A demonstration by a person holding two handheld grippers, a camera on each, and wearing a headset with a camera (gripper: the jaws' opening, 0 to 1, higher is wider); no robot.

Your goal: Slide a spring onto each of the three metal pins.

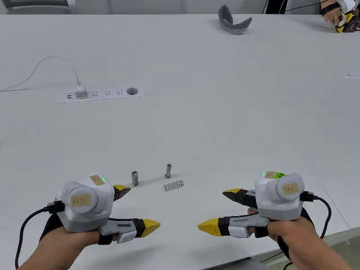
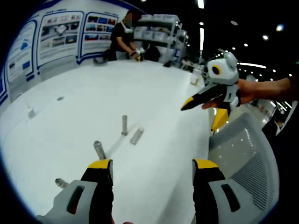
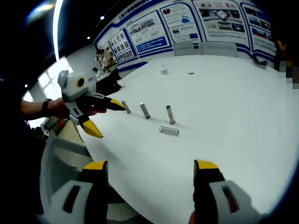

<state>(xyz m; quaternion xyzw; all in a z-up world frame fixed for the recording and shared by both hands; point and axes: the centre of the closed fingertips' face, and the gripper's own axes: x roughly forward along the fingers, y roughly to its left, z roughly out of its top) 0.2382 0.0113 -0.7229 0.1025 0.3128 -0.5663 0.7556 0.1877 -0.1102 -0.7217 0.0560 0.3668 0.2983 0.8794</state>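
- A coiled wire spring (image 1: 174, 185) lies flat on your smooth white table (image 1: 225, 112), just beside a bare upright metal pin (image 1: 168, 170).
- Your left gripper (image 1: 142, 207) and right gripper (image 1: 212, 210) gape wide, yellow-tipped, holding nothing.

Blue-and-white wall posters (image 3: 180, 21): print too blurred to read
Tan paper stickers (image 1: 81, 199) on left gripper (image 1: 143, 207), right gripper (image 1: 212, 210): illegible

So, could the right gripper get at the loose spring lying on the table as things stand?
Probably yes: the right gripper is open, the loose spring lies on bare table ahead of it, and nothing stands between them.
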